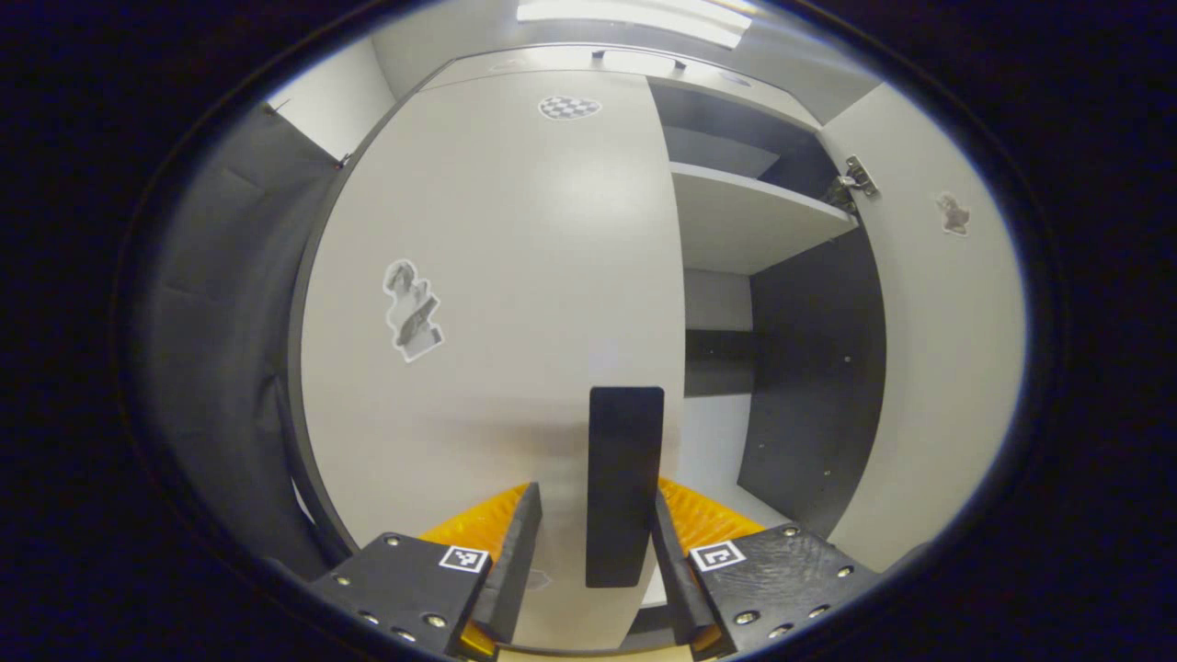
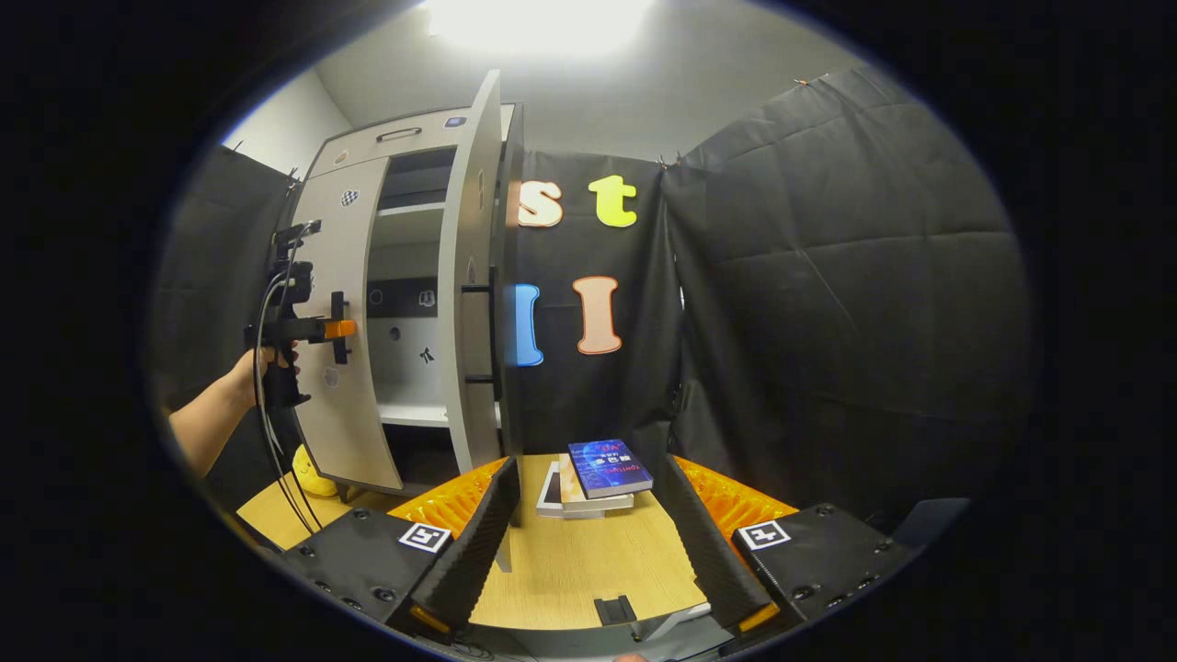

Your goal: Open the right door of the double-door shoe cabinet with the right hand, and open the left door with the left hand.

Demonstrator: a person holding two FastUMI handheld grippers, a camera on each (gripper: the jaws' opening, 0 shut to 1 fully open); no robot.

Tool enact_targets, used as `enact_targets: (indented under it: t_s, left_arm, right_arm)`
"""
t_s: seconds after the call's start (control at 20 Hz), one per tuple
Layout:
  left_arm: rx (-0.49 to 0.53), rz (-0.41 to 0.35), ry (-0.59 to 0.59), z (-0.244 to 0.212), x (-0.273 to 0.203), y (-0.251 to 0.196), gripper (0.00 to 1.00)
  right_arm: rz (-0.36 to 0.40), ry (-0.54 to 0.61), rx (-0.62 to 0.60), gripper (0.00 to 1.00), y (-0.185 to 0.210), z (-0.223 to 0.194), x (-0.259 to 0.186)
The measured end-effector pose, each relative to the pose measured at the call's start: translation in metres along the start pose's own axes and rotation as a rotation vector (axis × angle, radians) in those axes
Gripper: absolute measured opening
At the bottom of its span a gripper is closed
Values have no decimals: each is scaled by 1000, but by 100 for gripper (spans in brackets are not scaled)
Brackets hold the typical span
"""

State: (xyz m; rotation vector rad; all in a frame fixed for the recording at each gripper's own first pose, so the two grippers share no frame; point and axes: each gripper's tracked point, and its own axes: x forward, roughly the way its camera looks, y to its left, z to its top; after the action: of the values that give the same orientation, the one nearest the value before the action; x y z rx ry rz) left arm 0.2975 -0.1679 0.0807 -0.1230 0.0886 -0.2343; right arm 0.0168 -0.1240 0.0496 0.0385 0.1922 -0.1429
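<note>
My left gripper [image 1: 593, 542] spread wide around the flat black bar handle [image 1: 624, 485] of the smooth grey left door [image 1: 487, 303], not clamped, my right gripper [image 2: 588, 533] released, matching right door [image 2: 471, 303] swung open.

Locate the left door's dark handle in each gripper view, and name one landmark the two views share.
Left gripper view: the left door's handle stands low centre, between the left gripper's open fingers.
Right gripper view: that gripper covers the handle at left.
Shared landmark: the checkered sticker on the left door.
</note>
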Motion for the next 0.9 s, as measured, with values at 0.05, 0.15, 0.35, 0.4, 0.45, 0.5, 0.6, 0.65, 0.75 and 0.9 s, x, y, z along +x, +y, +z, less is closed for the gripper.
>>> enact_targets:
  t_s: [0.05, 0.15, 0.35, 0.4, 0.45, 0.5, 0.6, 0.65, 0.75, 0.9]
  left_arm:
    - [-18, -28, 2, -2, 1, -8, 57]
    - [-11, -22, 25, -7, 2, -7, 43]
    - [-20, -10, 8, -6, -3, -6, 25]
    - [-15, -7, 6, -5, -5, -6, 16]
    - [-9, -13, 8, -7, -5, -6, 14]
    - [-11, -24, 9, -6, -6, -5, 13]
    - [-23, -48, 10, -6, -8, -5, 10]
    - [-30, -52, 7, -6, -11, -3, 11]
    - [-23, -60, -9, -5, -14, -1, 13]
    - [-15, -74, -14, -5, -17, 4, 14]
  right_arm:
    - [0, -2, -7, 93, 0, -1, 1]
    - [6, -6, -19, 98, 4, -1, -1]
    - [19, -22, -59, 97, 10, -1, -3]
    - [26, -20, -68, 97, 13, -2, -3]
    - [33, -18, -73, 98, 16, -3, -2]
    - [41, -20, -75, 98, 18, -3, -2]
    - [60, -23, -69, 98, 26, -2, 0]
    - [69, -25, -64, 98, 28, -1, 1]
    - [81, -40, -58, 98, 33, 3, 3]
    - [112, -50, -59, 98, 47, 6, 6]
